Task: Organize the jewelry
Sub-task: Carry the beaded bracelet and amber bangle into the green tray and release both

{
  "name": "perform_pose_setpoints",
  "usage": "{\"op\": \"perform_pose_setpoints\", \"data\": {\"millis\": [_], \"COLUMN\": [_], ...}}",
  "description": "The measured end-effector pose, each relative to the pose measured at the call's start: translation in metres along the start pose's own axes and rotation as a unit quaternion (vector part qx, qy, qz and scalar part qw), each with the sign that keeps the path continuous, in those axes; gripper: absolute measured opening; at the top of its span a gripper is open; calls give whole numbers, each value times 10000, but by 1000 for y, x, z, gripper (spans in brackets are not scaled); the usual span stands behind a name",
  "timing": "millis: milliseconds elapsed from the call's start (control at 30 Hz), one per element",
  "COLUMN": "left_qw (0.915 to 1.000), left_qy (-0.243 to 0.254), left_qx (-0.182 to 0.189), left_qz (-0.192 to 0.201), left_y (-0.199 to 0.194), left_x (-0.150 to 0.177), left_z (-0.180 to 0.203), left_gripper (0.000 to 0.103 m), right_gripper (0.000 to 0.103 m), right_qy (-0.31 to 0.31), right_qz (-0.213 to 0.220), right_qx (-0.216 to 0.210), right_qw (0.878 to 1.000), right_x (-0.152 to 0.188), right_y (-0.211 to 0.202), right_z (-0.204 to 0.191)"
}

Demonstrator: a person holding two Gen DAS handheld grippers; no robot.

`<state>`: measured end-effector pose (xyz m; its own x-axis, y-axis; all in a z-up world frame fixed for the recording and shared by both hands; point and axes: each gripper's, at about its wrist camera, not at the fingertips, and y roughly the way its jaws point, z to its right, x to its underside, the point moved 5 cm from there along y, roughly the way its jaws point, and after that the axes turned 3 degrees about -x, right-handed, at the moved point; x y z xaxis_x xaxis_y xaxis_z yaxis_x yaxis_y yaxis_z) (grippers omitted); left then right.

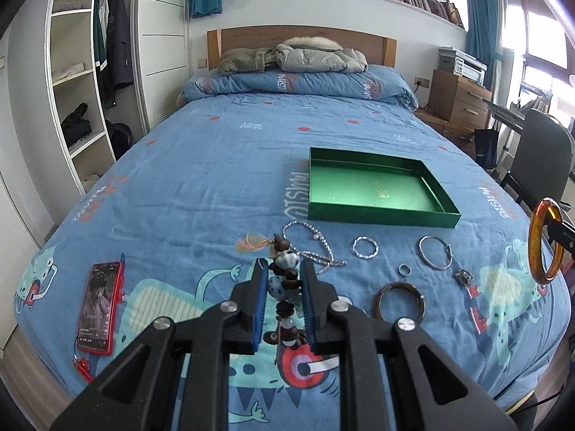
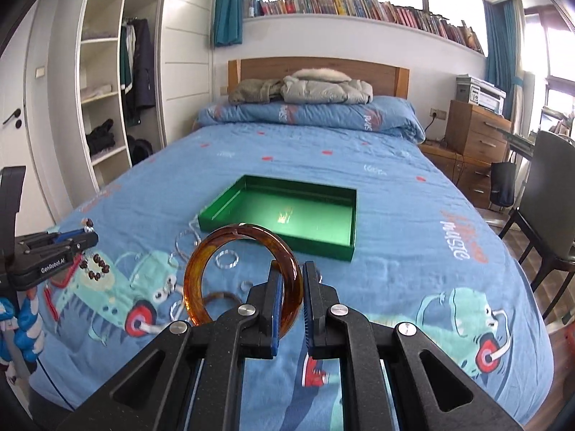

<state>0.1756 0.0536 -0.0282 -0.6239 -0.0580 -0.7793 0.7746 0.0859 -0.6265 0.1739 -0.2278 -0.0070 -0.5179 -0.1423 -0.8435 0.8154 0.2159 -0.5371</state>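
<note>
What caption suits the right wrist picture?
Right gripper lifts an amber bangle above the bed, before an empty green tray.

A string of brown and blue beads (image 1: pixel 285 287) hangs off the bed. An orange-brown bangle (image 2: pixel 244 273) stands upright in the air. More rings, bangles and a silver chain (image 1: pixel 316 248) lie on the bed — near the open green box (image 1: pixel 377 186).

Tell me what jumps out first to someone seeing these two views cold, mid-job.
The open green box sits empty in the middle of the blue bed. Each tool holds a piece above the bed: the right tool grips an amber bangle, the left tool a beaded bracelet. More rings and chains lie loose in front of the box, and a red phone lies at the left.
</note>
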Motion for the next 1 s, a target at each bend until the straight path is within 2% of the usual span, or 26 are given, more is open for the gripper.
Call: {"op": "perform_pose_setpoints", "data": {"millis": [300, 533, 733, 1000], "left_qw": [9996, 9991, 9978, 9950], "left_qy": [96, 267, 363, 502], "left_qx": [220, 332, 447, 518], "left_qz": [113, -9, -341, -686], "left_y": [39, 107, 170, 230], "left_x": [-60, -94, -102, -91], "left_z": [20, 55, 85, 115], "left_gripper": [16, 16, 16, 16], "right_gripper": [10, 10, 10, 10], "right_qy": [150, 289, 355, 527], "right_qz": [167, 54, -157, -593], "right_qx": [-21, 10, 48, 78], "right_qw": [9997, 9996, 9992, 9968], "right_x": [-47, -73, -79, -58], "right_y": [46, 118, 180, 244], "right_z": [17, 34, 44, 58]}}
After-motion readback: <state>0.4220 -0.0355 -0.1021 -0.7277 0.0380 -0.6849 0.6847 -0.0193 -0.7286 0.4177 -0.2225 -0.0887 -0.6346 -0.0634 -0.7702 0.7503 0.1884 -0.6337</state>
